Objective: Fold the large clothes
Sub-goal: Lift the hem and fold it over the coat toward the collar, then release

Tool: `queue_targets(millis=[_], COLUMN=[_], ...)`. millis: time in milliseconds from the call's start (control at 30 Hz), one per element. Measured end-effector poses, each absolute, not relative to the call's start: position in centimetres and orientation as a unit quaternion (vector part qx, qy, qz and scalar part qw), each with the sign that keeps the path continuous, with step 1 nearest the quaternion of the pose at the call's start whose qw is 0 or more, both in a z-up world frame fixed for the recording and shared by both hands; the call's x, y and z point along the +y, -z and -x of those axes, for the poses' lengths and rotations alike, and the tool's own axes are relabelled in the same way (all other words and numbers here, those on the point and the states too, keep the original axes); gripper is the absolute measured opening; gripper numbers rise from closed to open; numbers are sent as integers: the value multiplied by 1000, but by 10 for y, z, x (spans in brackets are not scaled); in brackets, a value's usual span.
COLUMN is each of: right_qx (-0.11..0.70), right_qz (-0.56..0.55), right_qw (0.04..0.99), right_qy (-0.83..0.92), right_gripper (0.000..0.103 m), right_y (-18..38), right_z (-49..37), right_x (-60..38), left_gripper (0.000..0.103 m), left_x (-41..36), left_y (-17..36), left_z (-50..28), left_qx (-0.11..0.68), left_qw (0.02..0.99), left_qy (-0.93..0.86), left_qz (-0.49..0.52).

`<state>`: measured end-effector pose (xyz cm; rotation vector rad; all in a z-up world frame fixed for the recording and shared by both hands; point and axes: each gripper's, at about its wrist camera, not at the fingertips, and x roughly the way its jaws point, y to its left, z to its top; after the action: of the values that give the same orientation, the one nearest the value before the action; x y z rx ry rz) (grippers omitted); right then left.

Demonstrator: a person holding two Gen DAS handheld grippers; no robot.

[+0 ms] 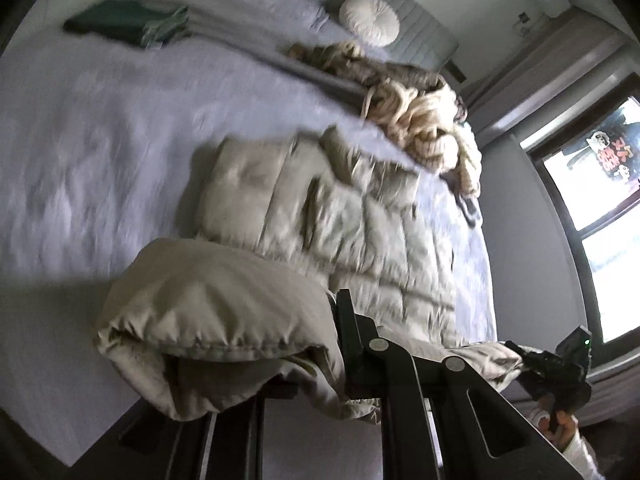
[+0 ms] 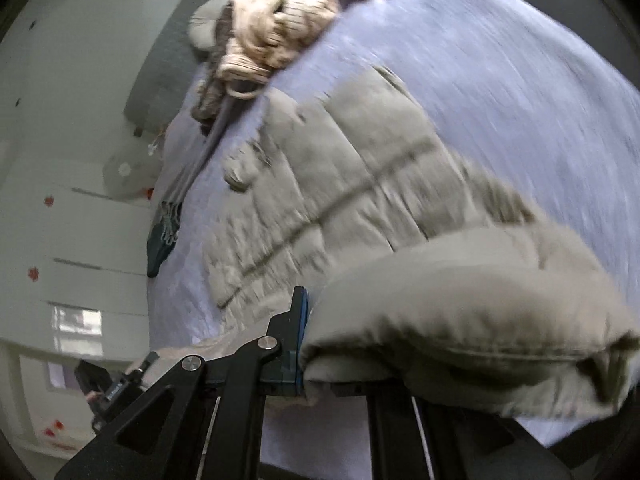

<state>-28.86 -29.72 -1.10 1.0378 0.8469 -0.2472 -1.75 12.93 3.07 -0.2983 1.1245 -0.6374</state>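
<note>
Across the lavender bedspread [image 1: 100,128] a beige quilted puffer jacket [image 1: 360,216] lies spread out, its near end lifted clear of the bed. Left gripper [image 1: 280,364] is clamped on one bunched corner of that end; right gripper [image 2: 360,364] is clamped on the other. Beyond the jacket sits a cream knit heap [image 1: 424,120], with a folded green garment [image 1: 124,24] and round white cushion [image 1: 370,20] further off
</note>
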Motion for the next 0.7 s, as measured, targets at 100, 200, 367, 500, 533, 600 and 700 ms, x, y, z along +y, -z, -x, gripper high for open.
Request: queue_targets(millis=[100, 200, 367, 500, 533, 600, 700], right_qx=[397, 404, 422, 440, 446, 451, 457], right_qz=[-440, -409, -379, -390, -389, -390, -398], right_qw=[800, 815, 820, 804, 801, 796, 786], right_qy=[97, 81, 77, 87, 93, 107, 120], right_gripper=[9, 9, 9, 9, 9, 9, 9], right_y=[-9, -21, -19, 12, 23, 43, 76], right_z=[248, 206, 126, 76, 64, 48, 28], right_x=[-318, -339, -377, -400, -405, -411, -420], left_gripper=[16, 16, 16, 16, 16, 16, 16], left_x=[107, 83, 45, 16, 11, 1, -12], left_y=[-43, -45, -22, 18, 28, 53, 87], left_z=[-9, -40, -100, -148, -157, -176, -198], left_qx=[504, 497, 502, 522, 526, 536, 548], left_qw=[805, 819, 828, 824, 822, 818, 812], left_qy=[284, 259, 223, 205, 204, 199, 197], left_qz=[131, 127, 112, 81, 76, 62, 42])
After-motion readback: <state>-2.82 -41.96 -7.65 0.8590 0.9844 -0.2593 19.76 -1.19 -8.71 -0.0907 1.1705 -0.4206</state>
